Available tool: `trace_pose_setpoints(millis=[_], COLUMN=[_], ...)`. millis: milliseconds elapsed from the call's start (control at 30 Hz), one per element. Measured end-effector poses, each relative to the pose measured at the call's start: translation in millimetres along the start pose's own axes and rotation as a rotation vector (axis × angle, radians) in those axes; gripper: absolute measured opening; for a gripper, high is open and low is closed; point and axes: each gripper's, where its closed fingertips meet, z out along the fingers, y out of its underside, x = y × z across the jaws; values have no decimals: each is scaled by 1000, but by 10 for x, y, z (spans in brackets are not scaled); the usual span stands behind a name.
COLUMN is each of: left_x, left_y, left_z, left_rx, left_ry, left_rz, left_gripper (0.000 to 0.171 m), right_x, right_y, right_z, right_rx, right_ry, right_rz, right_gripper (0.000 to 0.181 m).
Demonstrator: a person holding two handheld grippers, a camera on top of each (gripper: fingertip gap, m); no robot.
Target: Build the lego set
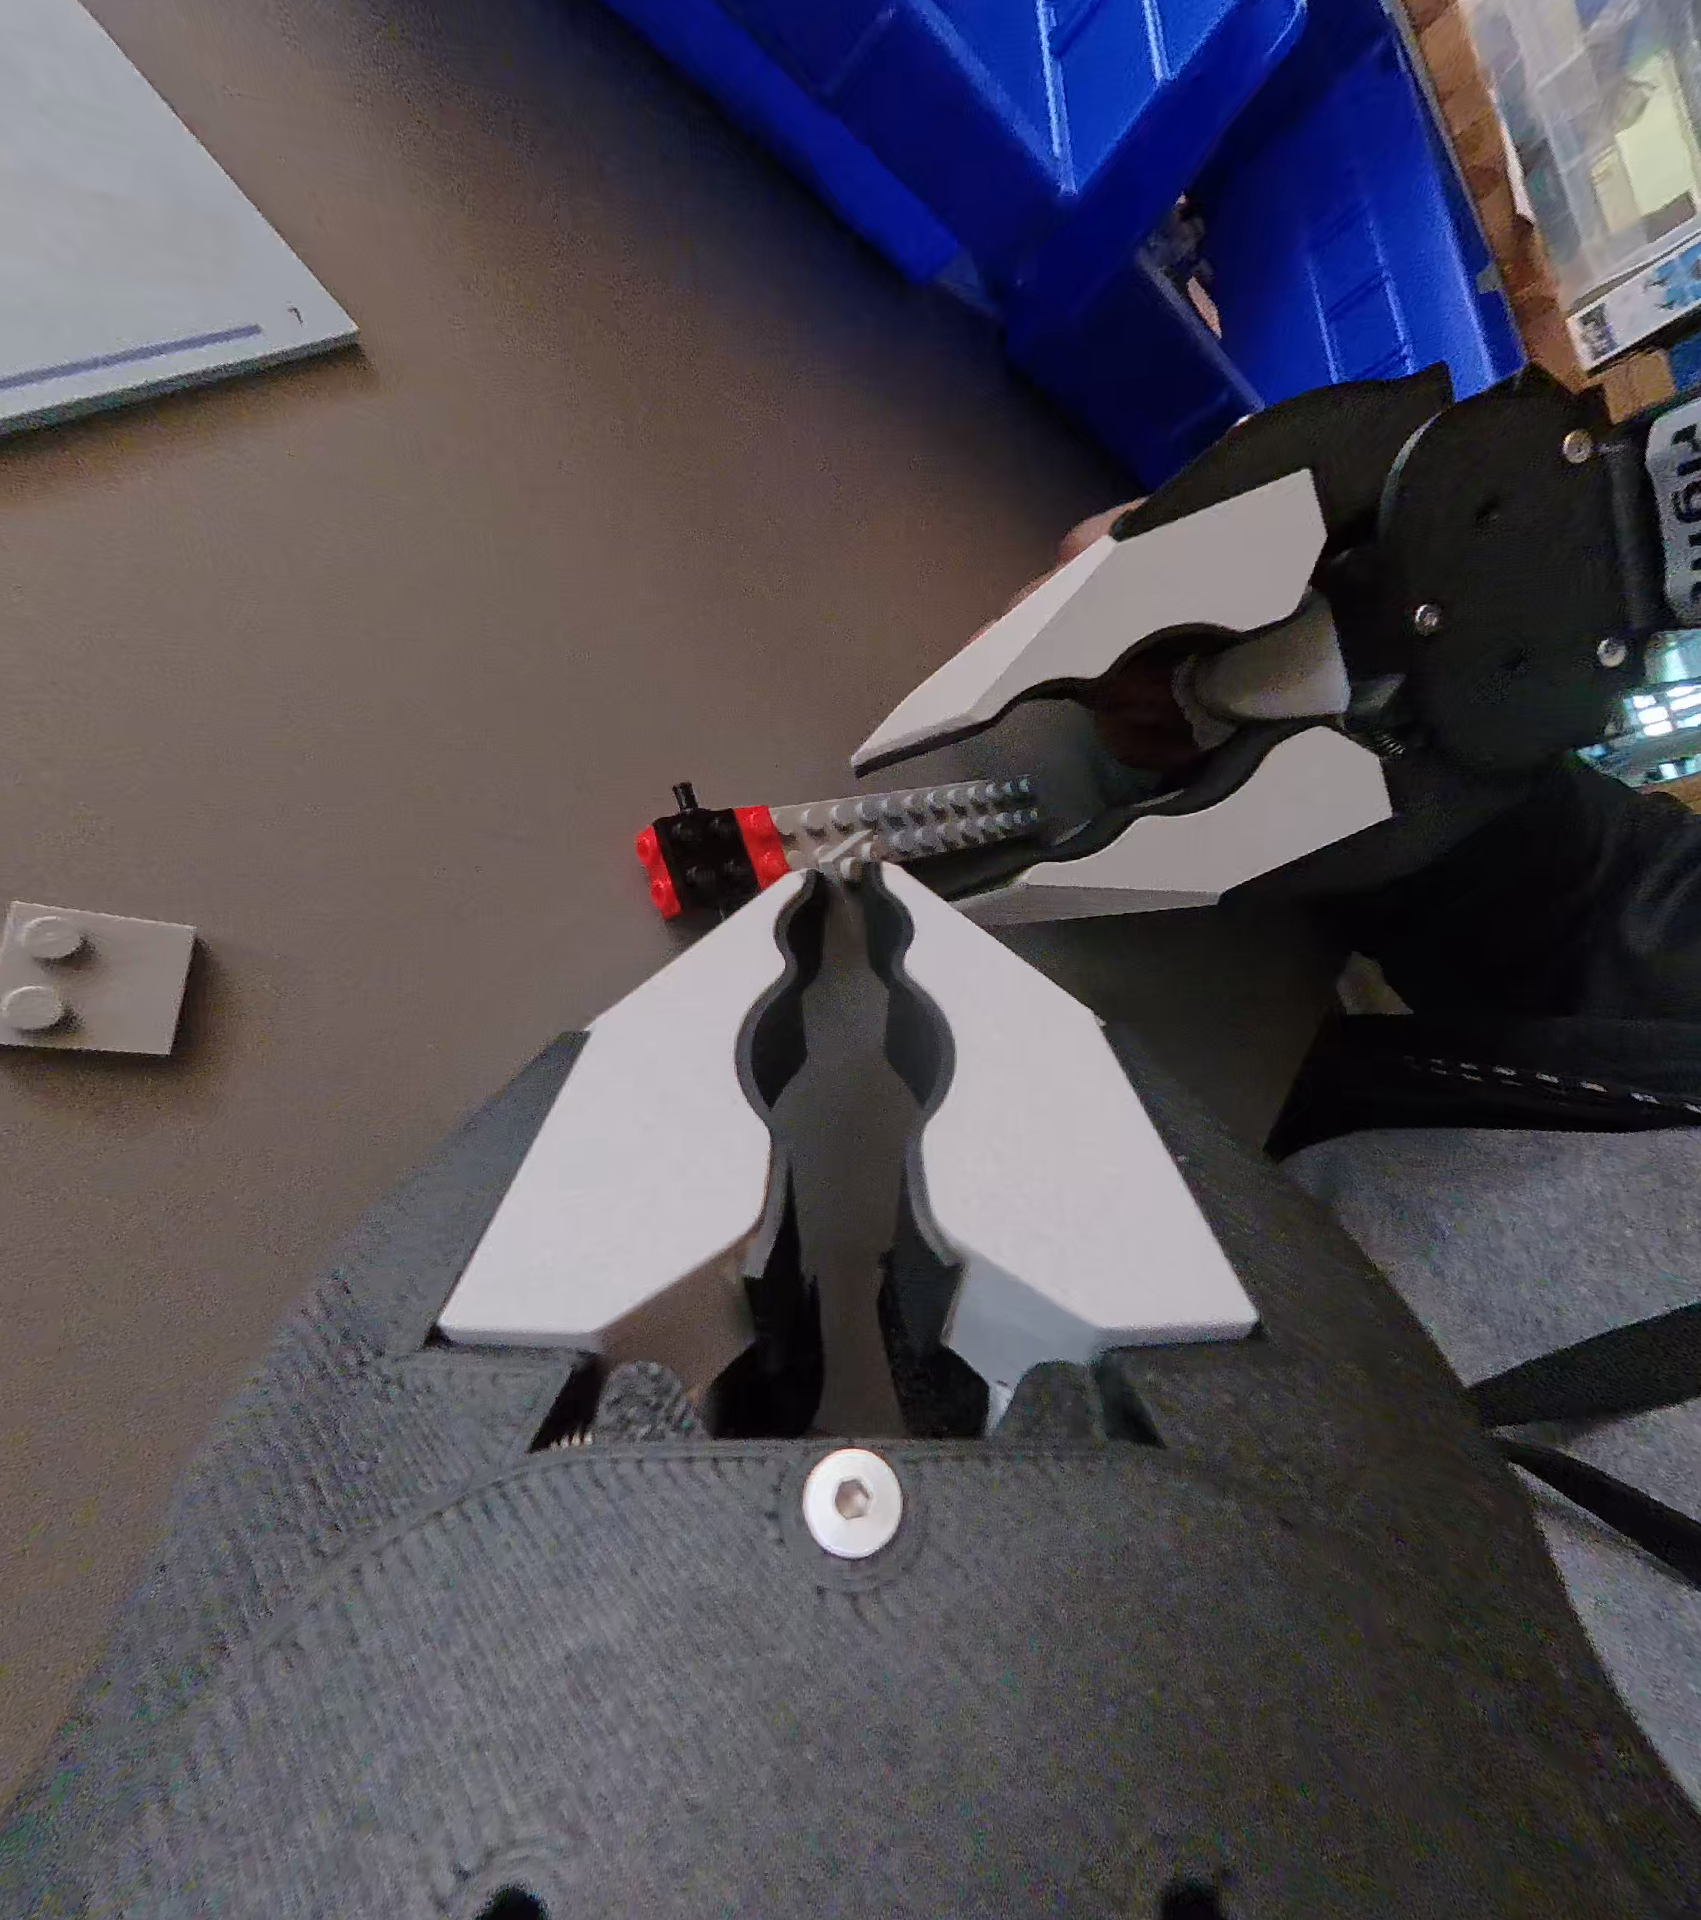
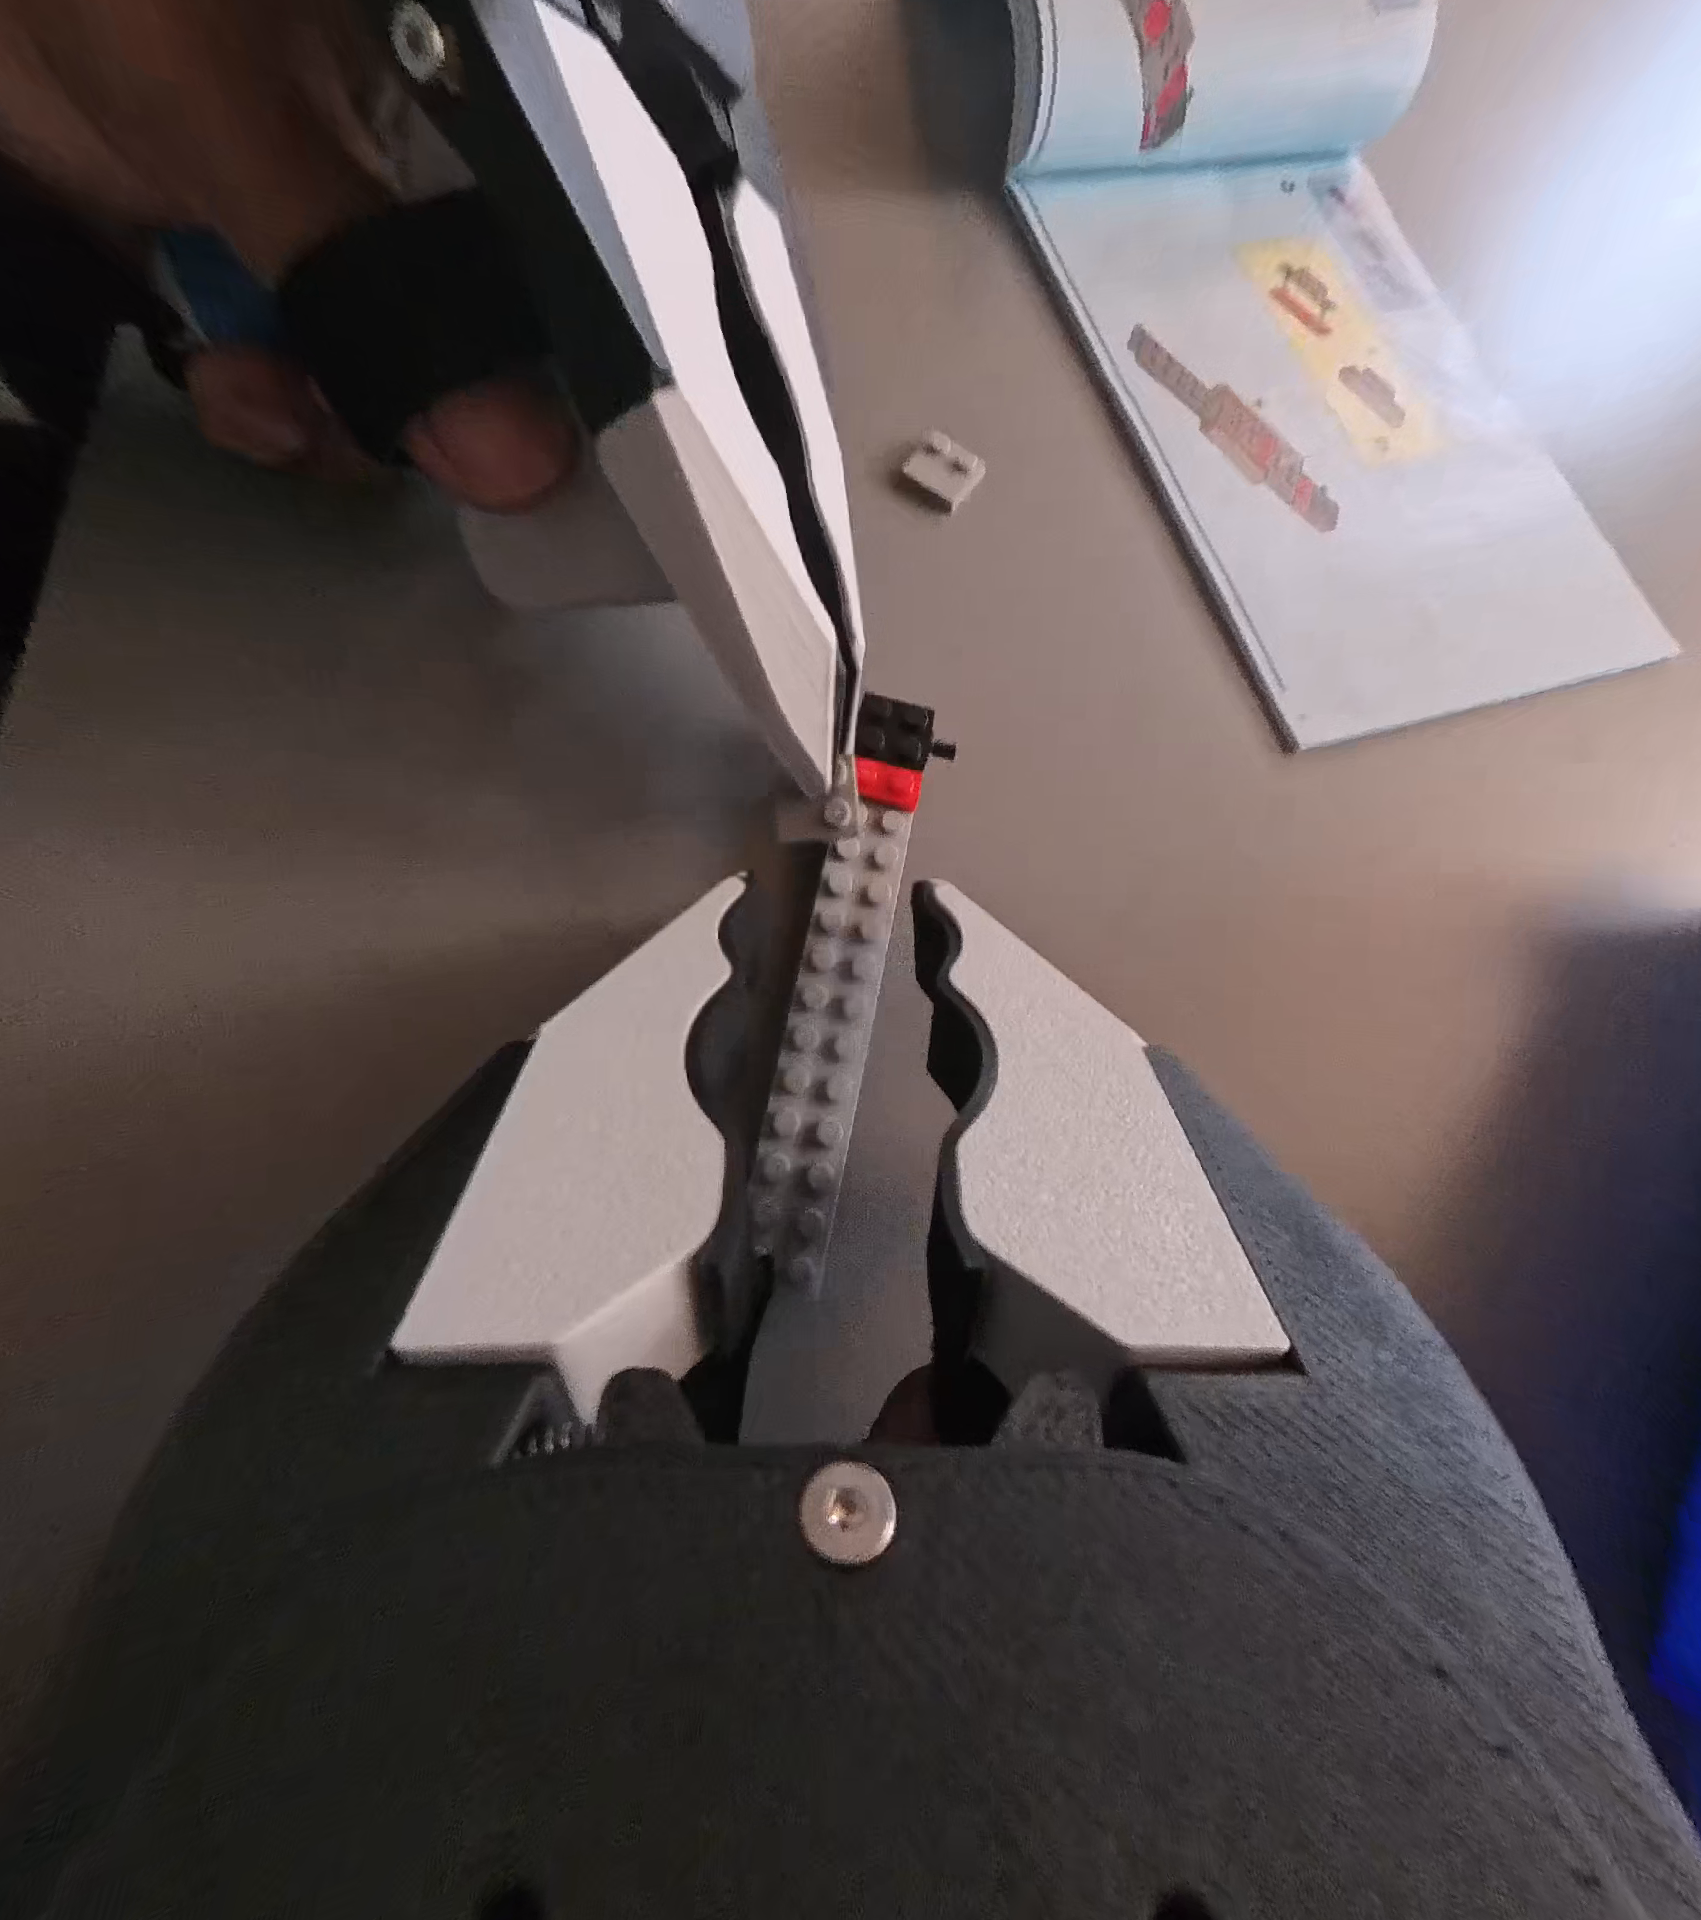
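Brown-grey desk [image 1: 472, 644], matte and smooth. Small grey plate [image 1: 87, 979] with two studs lying flat on it, alone and well apart from the rest. Open instruction booklet [image 2: 1345, 457] lying flat farther off, pale blue pages up, far page curled over. Blue bins [image 1: 1085, 177] resting along the desk's far edge.
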Motion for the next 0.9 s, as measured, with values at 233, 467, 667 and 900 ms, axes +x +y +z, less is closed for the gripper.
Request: trace_pose_setpoints(millis=[233, 467, 667, 900], left_x=[85, 44, -113, -142], left_y=[-3, -106, -201, -210], left_z=[-31, -129, -273, -156], left_rx=[-1, 85, 89, -89], left_ry=[107, 154, 18, 54], left_rz=[-48, -149, 121, 600], left_gripper=[6, 19, 39, 49], right_x=[-86, -6, -18, -21], right_y=[-189, -157, -117, -104], right_z=[25, 61, 40, 19], right_rx=[102, 66, 48, 49], right_ry=[-27, 10, -15, -49], right_rz=[-136, -77, 24, 83], right_gripper=[20, 19, 19, 19])
